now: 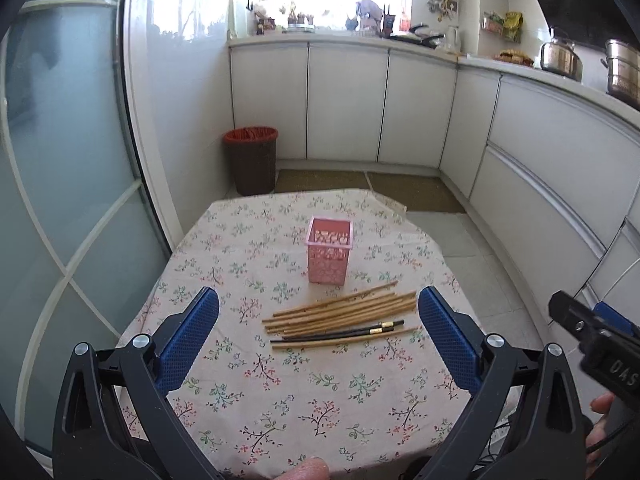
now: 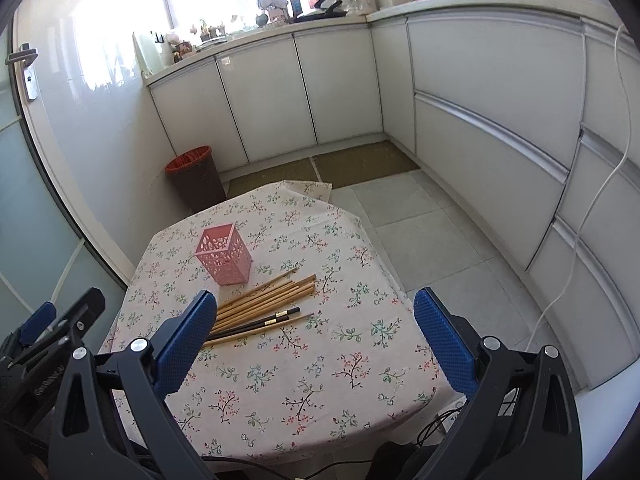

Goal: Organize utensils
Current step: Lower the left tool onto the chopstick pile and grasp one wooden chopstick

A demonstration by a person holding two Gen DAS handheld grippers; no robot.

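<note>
Both jaws gape wide, empty. The thin wooden chopsticks (image 1: 344,310) beside the pink plastic basket (image 1: 329,255) look light and slippery; pinch mid-stick.

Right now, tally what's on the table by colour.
Pink holder: 1
Black chopsticks: 2
Wooden chopsticks: about 8 (they overlap, so the count is not exact)
Total: about 11
</note>
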